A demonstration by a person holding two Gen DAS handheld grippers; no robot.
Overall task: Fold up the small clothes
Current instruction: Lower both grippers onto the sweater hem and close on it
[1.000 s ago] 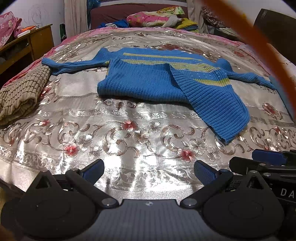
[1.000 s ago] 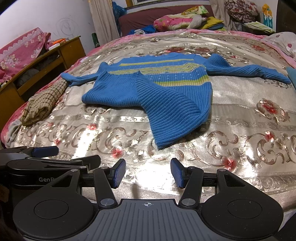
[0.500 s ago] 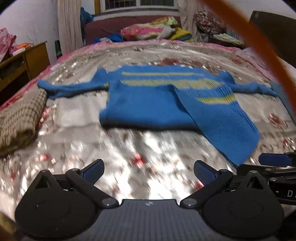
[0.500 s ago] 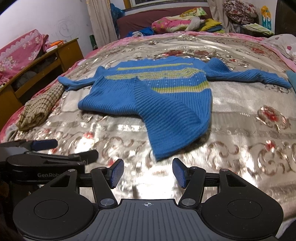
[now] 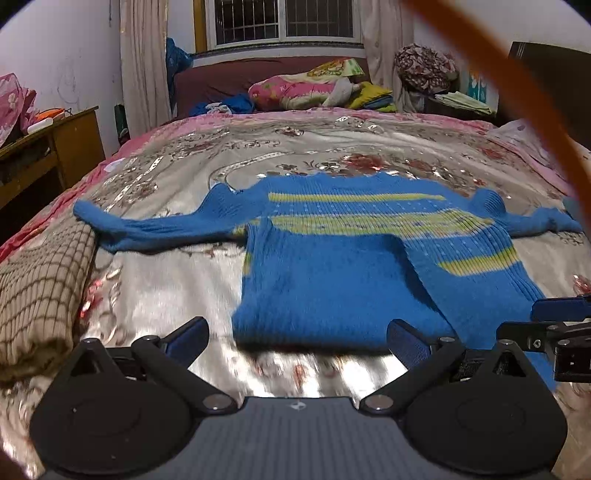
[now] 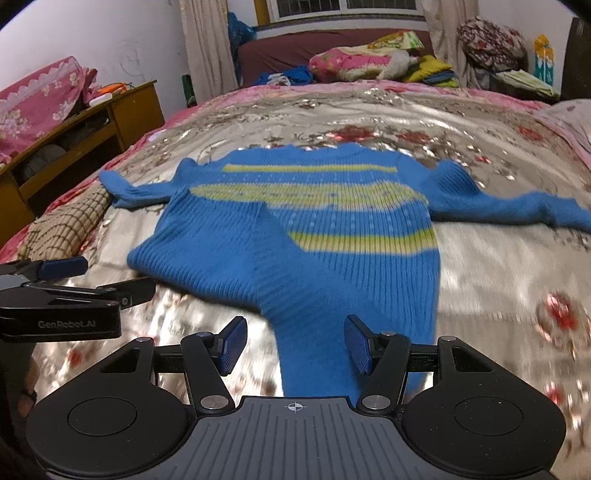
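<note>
item: sweater [image 5: 332, 288], blue knit, yellow-green stripes across the chest. it lay on the bedspread [image 5: 155, 280], a shiny silver cover with red flowers and scrollwork, neck end toward the far side of the bed. both sleeves were stretched out sideways. the lower body was partly turned up, so one flap ran slantwise toward the cameras; the hem end of that flap reached down between the right gripper's fingers in the right wrist view. near parts of the cloth were blurred.

item: left gripper [image 5: 297, 338]. jaws were spread wide, with nothing clamped; the sweater's near edge showed just beyond the fingertips. contact with the cloth could not be told.

item: right gripper [image 6: 295, 345]. jaws had just been opening and stood spread, blue pads apart from the flap that lay between and under them. no pinch on the cloth was seen. this tool also showed at the right edge of the left wrist view.

item: checked cloth [image 5: 37, 295], tan with a brown grid, folded or bunched at the left side of the bed, touching the left sleeve's cuff end.

item: wooden desk [image 6: 92, 136], left of the bed, by the wall.

item: pillows [image 5: 314, 86], in a heap at the far end, below the window [image 5: 284, 18].
</note>
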